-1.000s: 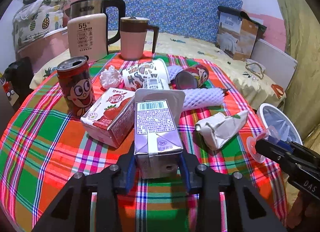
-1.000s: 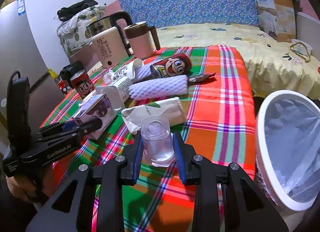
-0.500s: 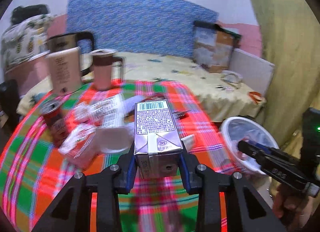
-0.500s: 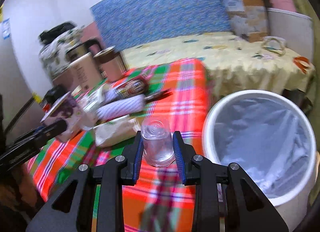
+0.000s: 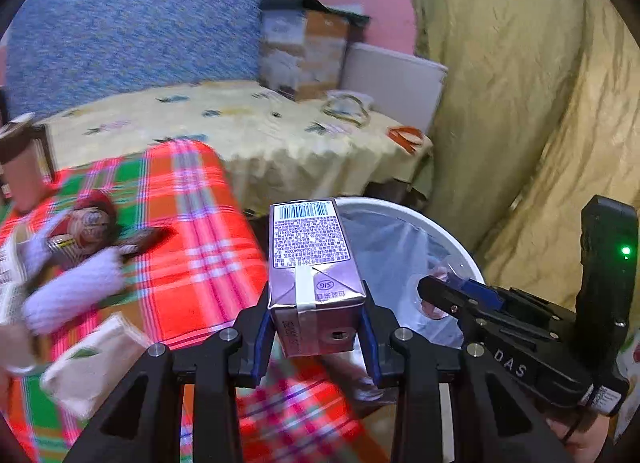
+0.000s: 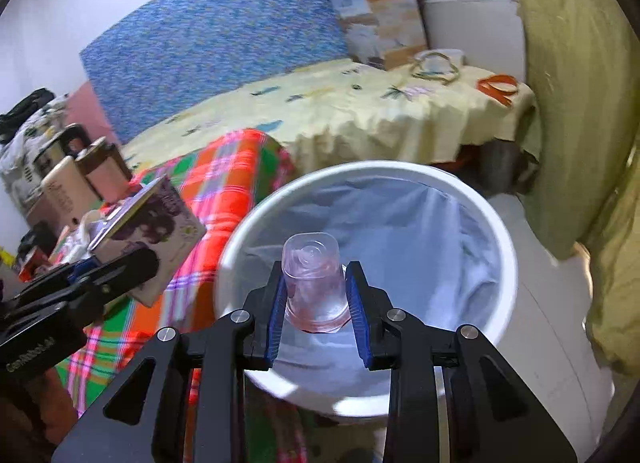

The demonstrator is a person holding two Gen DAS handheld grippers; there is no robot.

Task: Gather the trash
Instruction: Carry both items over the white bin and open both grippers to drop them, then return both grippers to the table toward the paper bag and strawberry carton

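My left gripper [image 5: 316, 337] is shut on a purple drink carton [image 5: 310, 263], held in the air at the table's right edge, beside the white bin [image 5: 404, 215]. My right gripper [image 6: 318, 319] is shut on a clear plastic cup [image 6: 314, 279], held upside down over the open mouth of the bin [image 6: 508, 263], which has a pale blue liner. The carton also shows in the right wrist view [image 6: 156, 223], left of the bin. The right gripper with the cup shows in the left wrist view [image 5: 436, 291], over the bin.
The plaid-covered table [image 5: 200, 263] holds a white foam net sleeve [image 5: 72, 295], a red can lying on its side [image 5: 88, 223] and a crumpled paper bag [image 5: 92, 363]. A kettle [image 6: 60, 191] and mug [image 6: 106, 171] stand at the far left. A bed with a yellow cover [image 6: 360, 115] lies behind; a curtain [image 6: 580, 103] hangs at the right.
Both grippers have swung right, away from the table toward the bin. The cup has moved from above the tablecloth to over the bin's mouth. The carton has been lifted off the table.
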